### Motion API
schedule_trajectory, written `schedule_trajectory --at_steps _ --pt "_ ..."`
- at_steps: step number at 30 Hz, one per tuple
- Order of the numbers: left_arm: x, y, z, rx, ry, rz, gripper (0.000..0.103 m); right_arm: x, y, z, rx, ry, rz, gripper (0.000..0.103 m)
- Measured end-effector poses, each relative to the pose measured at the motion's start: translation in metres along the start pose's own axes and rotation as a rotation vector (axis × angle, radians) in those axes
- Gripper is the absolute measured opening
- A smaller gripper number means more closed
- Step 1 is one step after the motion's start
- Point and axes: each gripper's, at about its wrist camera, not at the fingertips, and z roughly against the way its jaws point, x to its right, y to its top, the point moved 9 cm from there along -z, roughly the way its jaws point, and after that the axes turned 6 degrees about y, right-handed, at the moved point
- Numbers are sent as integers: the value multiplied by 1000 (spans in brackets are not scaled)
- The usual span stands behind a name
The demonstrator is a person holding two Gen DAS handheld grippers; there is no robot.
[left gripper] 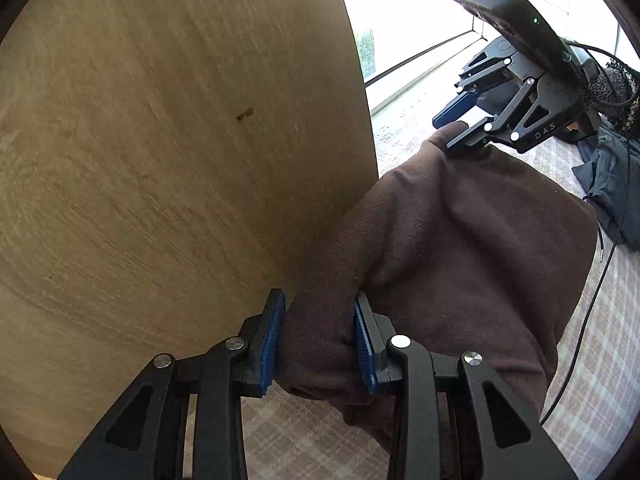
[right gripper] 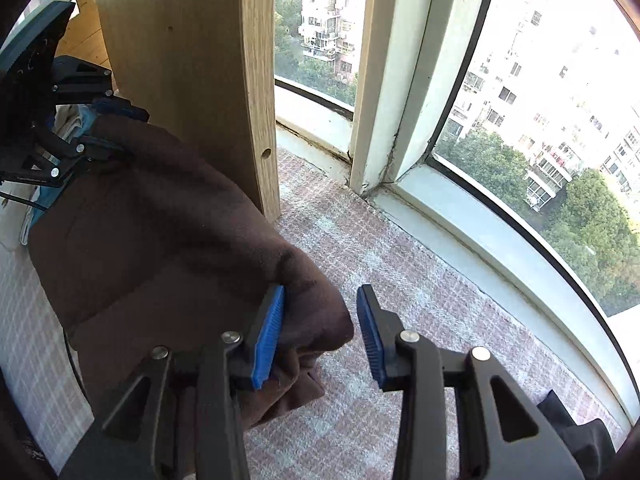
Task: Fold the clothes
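A brown fleece garment (left gripper: 460,248) hangs stretched between both grippers above a plaid surface. My left gripper (left gripper: 320,340) is shut on a thick bunch of its edge, the cloth filling the gap between the blue pads (left gripper: 270,344). In the right wrist view, my right gripper (right gripper: 320,320) stands open. The garment's other corner (right gripper: 312,312) lies against the left pad (right gripper: 268,332), with a clear gap to the right pad. From the left wrist view, the right gripper (left gripper: 452,124) sits at that far corner. The left gripper (right gripper: 112,124) shows at the far left.
An upright wooden panel (left gripper: 160,160) stands close on the left, also seen as the wooden panel (right gripper: 180,60). A curved window (right gripper: 520,140) and its sill lie beyond. A dark garment (left gripper: 612,184) and a black cable (left gripper: 592,300) lie on the plaid surface (right gripper: 380,280). Light clothes (right gripper: 72,120) sit behind.
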Motion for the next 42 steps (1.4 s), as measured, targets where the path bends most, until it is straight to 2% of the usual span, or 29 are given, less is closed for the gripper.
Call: schedule_trajectory --at_steps 2,6,9,10,12,14,16,18,20,21,23,26,27,30,32,35,37,39,40,41,42 --pt "-6 -2 5 8 27 1 37 6 1 0 7 12 -45 60" --pt "-21 -5 21 29 88 11 38 15 -1 13 33 6 -96 60" --pt "-25 -3 36 68 66 51 38 14 -6 33 68 -79 -90 60" --pt "-26 -3 41 81 59 64 35 12 -6 44 95 -124 -88 60" --pt "-29 -1 51 106 44 90 35 5 -2 65 164 -159 -92 60" --pt "-16 3 53 124 6 76 35 -12 -2 79 233 -44 -123 60" --pt "7 4 40 121 -54 42 38 -33 -4 70 222 78 -139 60" --pt "27 2 15 77 -85 31 38 -40 -16 45 162 69 -115 60" --pt "23 -22 -15 -7 -28 22 38 -23 -41 8 75 13 -121 61" --pt "16 -36 -22 -46 -21 59 39 -13 -54 -5 46 22 -164 64" --pt "3 -44 -11 -45 -78 186 38 -1 -64 -2 74 141 -349 67" --pt "-13 -54 31 5 -11 218 35 -3 -69 31 144 66 -352 67" --pt "-17 -60 44 18 -3 234 35 -8 -76 41 161 78 -370 68" --pt "2 -85 65 -18 -232 390 43 -26 -104 52 177 223 -518 68" --pt "27 -95 60 -56 -336 466 53 -32 -122 46 142 280 -625 68" --pt "49 -97 47 -113 -455 590 54 -38 -131 41 125 318 -710 68" --pt "59 -97 32 -159 -482 637 54 -41 -132 37 112 327 -724 68" --pt "62 -98 21 -196 -441 623 65 -42 -132 33 86 313 -710 68" --pt "60 -101 15 -216 -416 623 78 -43 -133 32 75 308 -707 68" --pt "59 -104 11 -228 -416 636 83 -43 -133 33 69 312 -716 68" --pt "58 -107 7 -239 -416 650 83 -43 -134 35 65 314 -726 68"
